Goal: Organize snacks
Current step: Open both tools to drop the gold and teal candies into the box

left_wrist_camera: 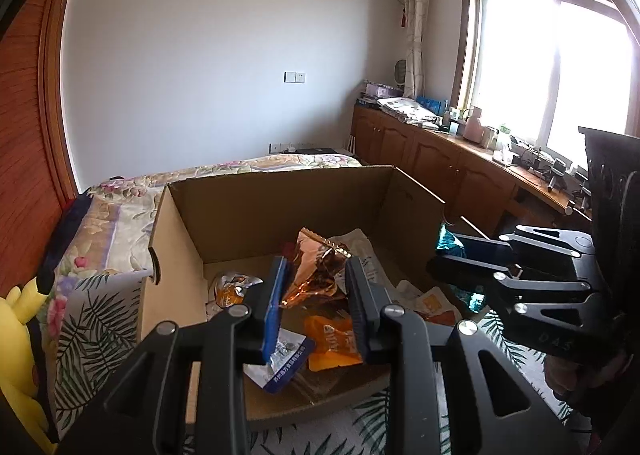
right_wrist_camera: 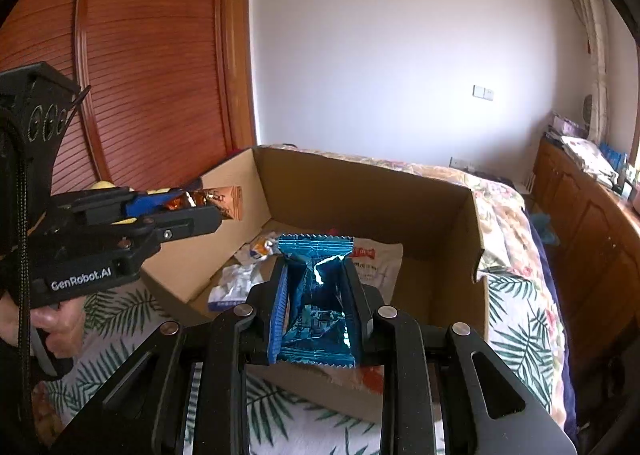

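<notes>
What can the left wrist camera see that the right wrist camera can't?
Only the left wrist view shows the bright window and the orange snack packet lying in the box. Only the right wrist view shows the white pouch with a red label. Both show the open cardboard box, the left tool pinching a crinkled copper foil packet, and the right tool pinching a shiny blue foil packet.

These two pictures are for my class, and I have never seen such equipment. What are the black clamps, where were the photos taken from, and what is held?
A person holds one two-finger tool in each hand; a camera on each looks along its fingers. The left camera shows the left tool shut on a copper wrapper. The right camera shows the right tool shut on a blue wrapper. Both are above an open cardboard box on a bed. More snack packets lie inside the box.
</notes>
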### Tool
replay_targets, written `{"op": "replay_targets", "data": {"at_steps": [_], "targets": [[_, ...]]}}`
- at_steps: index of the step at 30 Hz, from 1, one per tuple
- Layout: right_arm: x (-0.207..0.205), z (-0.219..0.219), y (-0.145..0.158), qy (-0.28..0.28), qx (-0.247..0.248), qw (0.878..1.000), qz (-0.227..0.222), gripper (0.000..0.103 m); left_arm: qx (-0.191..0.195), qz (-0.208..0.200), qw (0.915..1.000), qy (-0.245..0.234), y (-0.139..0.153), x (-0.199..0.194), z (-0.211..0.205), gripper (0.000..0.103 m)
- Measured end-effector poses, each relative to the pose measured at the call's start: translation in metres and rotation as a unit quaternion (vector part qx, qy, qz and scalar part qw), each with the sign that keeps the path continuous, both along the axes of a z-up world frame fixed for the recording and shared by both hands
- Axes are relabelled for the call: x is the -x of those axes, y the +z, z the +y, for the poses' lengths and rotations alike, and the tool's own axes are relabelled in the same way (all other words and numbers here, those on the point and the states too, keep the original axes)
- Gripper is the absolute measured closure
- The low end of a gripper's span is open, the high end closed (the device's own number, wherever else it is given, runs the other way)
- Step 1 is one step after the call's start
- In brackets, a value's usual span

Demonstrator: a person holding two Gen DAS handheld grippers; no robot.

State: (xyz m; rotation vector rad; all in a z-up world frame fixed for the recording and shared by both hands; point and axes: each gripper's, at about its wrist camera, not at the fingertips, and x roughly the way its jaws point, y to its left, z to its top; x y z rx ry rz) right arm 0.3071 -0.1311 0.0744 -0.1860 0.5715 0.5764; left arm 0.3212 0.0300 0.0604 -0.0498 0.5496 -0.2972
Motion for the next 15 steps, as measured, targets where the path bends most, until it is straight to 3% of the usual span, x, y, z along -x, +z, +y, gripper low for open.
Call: {"op": "replay_targets", "data": {"at_steps": [13, 15], "targets": [[-0.018, 0.002, -0.021, -0.001, -0.002, 1.000, 0.025, 0.077, -0.006, 0.015, 0.9998, 0.012, -0.014, -0.011, -0.002, 0.070], [-0.017, 0.000, -0.020, -0.003, -0.006, 1.000, 0.027, 0.073, -0.009, 0.016, 0.9997, 0.015, -0.014, -0.009, -0.003, 0.066]]}}
